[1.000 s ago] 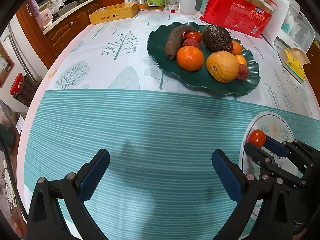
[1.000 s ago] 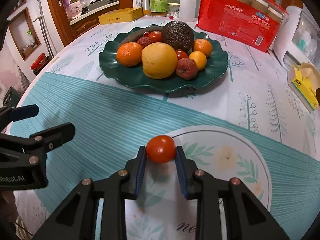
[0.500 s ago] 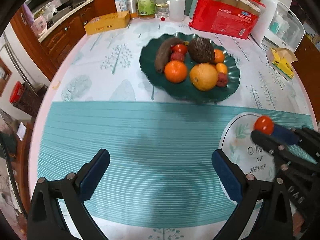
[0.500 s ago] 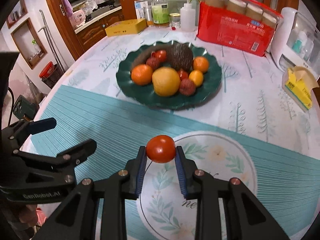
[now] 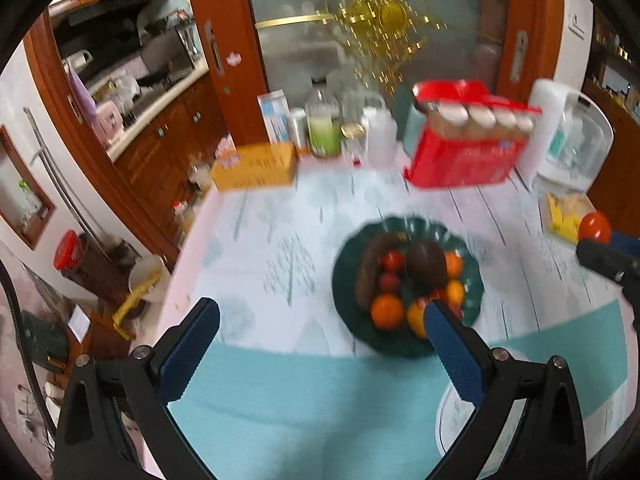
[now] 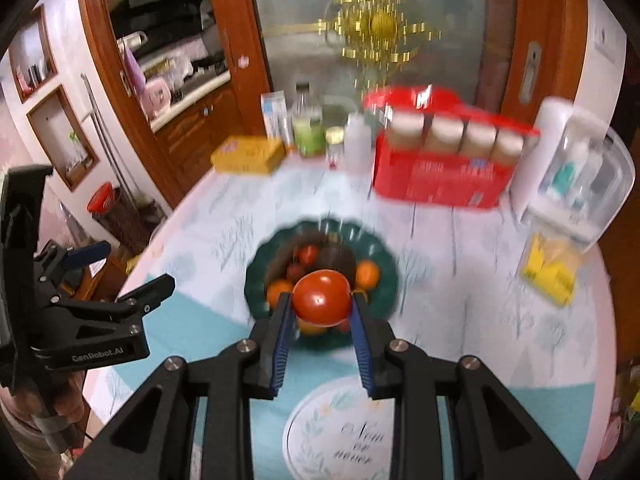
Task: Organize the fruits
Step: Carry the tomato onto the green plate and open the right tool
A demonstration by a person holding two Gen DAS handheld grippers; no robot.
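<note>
The table (image 6: 460, 264) carries a white tree-print cloth with a teal striped mat (image 5: 304, 392) laid over its near part. At the far edge stand a red box (image 6: 444, 178), a yellow box (image 6: 248, 155) and a group of bottles (image 6: 308, 122); both views are motion-blurred.

The dark green scalloped plate (image 5: 344, 280) sits on the white cloth just beyond the mat edge and holds the fruit pile: a banana, an avocado, oranges and small red fruits. A white printed plate (image 6: 316, 428) lies on the mat nearer the cameras, bare in the parts that show.

The left gripper (image 5: 320, 344) is fully spread, its blue-padded fingers wide apart with nothing between them and nothing touching them. It is held above the mat.

The right gripper (image 6: 320, 320) is clamped on the tomato (image 6: 322, 298): both blue pads press the fruit's sides. The tomato is held in the air, clear of the table, and appears in the right wrist view in front of the green plate. In the left wrist view it shows at the far right edge (image 5: 595, 227).
</note>
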